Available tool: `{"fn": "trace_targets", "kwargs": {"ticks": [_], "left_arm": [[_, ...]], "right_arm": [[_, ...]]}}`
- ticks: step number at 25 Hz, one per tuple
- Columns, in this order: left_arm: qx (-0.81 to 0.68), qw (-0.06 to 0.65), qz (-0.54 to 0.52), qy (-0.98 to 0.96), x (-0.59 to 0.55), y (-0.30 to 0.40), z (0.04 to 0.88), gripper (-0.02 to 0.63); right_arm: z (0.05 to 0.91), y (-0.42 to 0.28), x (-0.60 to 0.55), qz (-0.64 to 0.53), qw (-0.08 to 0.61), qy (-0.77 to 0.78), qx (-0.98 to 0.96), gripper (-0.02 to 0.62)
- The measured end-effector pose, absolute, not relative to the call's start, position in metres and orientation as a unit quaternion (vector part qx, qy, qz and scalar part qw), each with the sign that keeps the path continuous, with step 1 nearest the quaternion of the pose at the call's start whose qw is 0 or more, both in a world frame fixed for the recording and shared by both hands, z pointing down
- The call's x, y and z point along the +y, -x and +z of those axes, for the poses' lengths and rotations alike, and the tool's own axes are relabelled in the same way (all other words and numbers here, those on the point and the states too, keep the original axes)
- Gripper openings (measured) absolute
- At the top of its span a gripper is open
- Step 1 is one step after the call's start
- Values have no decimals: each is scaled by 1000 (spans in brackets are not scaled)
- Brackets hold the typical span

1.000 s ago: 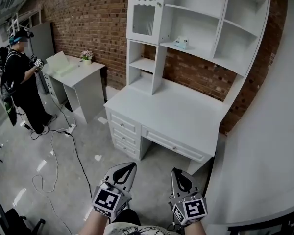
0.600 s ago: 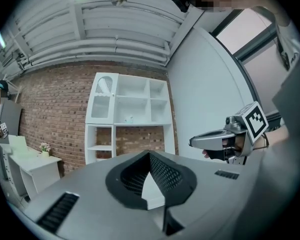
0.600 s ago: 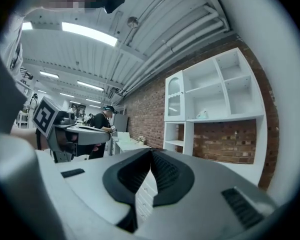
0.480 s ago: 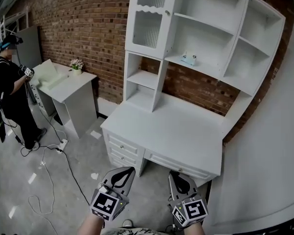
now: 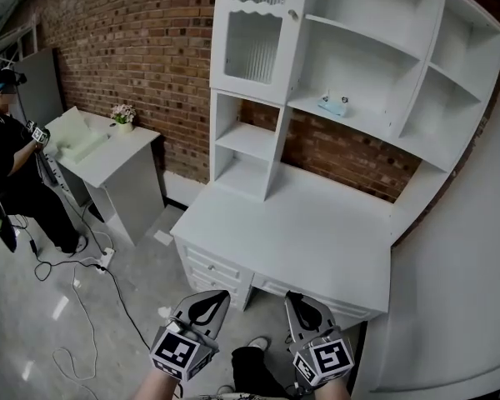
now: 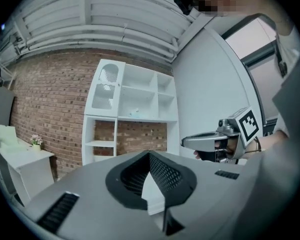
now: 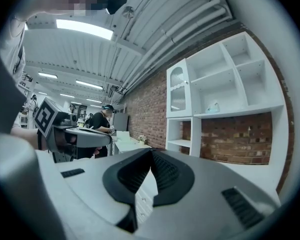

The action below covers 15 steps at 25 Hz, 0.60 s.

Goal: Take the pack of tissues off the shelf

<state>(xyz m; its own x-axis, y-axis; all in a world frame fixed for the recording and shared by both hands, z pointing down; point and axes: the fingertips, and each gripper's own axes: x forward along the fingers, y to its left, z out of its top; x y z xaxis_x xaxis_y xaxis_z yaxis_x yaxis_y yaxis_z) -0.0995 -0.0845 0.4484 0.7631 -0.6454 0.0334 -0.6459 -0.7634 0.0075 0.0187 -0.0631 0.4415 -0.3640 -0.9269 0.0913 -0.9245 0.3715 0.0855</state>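
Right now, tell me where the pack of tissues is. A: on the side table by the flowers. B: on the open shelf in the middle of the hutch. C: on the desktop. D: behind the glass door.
B: the pack of tissues sits on the open shelf, above the desktop.

No words, numbers or brand names can be read; the left tool [image 5: 217,296] and right tool [image 5: 292,297] carry only black-and-white square marker patterns.
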Motion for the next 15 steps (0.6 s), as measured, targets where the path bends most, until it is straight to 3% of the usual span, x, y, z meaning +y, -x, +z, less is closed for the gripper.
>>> {"fn": "trace_targets", "kwargs": {"ticks": [15], "left_arm": [[-346,20,6,-938,-314,-8,429,9]], "right_arm": [[423,-110,-273,-35,67,-554,-829,8]]}}
